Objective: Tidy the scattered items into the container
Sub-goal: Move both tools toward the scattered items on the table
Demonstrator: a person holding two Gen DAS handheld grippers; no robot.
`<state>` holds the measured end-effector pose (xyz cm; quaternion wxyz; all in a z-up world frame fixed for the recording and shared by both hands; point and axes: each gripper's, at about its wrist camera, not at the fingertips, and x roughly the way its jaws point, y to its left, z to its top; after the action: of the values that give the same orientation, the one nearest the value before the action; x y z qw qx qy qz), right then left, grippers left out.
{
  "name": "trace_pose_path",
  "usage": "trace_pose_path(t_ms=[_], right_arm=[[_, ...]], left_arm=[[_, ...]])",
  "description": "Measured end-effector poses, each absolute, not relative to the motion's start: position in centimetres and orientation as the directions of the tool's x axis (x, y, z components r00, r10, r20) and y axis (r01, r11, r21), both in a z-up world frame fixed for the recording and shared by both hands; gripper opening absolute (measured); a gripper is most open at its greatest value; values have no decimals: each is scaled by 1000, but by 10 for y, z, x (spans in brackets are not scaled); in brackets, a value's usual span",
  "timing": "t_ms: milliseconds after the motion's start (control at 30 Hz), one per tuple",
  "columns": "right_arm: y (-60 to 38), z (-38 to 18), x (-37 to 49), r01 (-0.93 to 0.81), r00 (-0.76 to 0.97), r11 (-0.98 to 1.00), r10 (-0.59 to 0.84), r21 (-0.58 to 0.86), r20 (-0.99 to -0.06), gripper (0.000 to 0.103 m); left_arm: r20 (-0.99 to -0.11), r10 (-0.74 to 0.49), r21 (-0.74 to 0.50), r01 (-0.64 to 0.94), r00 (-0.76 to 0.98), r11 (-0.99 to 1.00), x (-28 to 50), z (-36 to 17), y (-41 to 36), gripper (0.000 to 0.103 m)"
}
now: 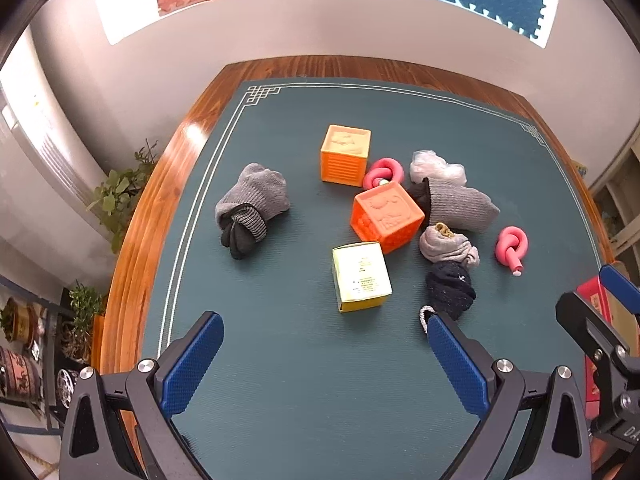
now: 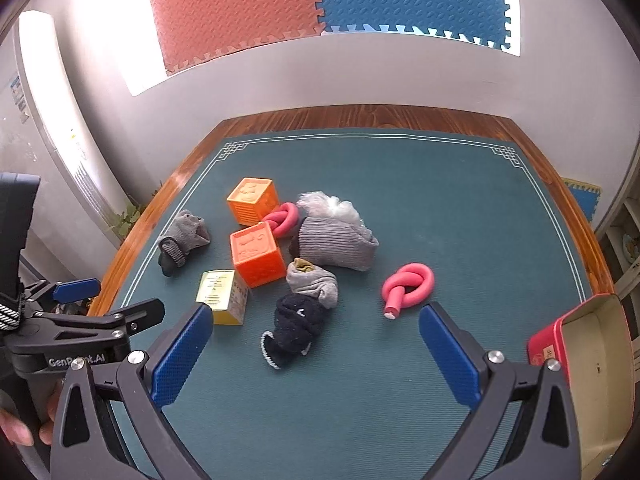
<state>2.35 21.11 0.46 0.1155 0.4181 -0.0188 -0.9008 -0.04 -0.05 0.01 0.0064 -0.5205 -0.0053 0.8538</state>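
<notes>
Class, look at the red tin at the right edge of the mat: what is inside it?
The red tin shows only a bare cream inner wall and floor; nothing lies in the visible part. Its near end runs out of the picture, unseen.

A mat [image 2: 400, 184] covers the worktop [image 2: 360, 118], and everything lies on it. Two toy blocks [image 2: 256, 254] sit mid-mat, one behind the other, with a knotted foam tube [image 2: 284, 218] beside them. A small carton [image 2: 222, 296] lies in front of the nearer block. A rolled sock pair [image 2: 182, 240] lies apart at the left. Right of the blocks sit more sock bundles [image 2: 334, 242]; a second knotted tube [image 2: 408, 286] lies farther right. An open tin [image 2: 592, 360] stands at the near right edge.
</notes>
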Motion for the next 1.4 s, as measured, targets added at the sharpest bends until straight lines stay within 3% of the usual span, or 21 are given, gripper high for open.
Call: trace_pose_path(t_ms=[1400], right_arm=[[203,-21,14,177,-576,-968,-250,180,-778,103]], left_arm=[[-918,16,-27,23,-396,-999,-23,-30,-20,103]])
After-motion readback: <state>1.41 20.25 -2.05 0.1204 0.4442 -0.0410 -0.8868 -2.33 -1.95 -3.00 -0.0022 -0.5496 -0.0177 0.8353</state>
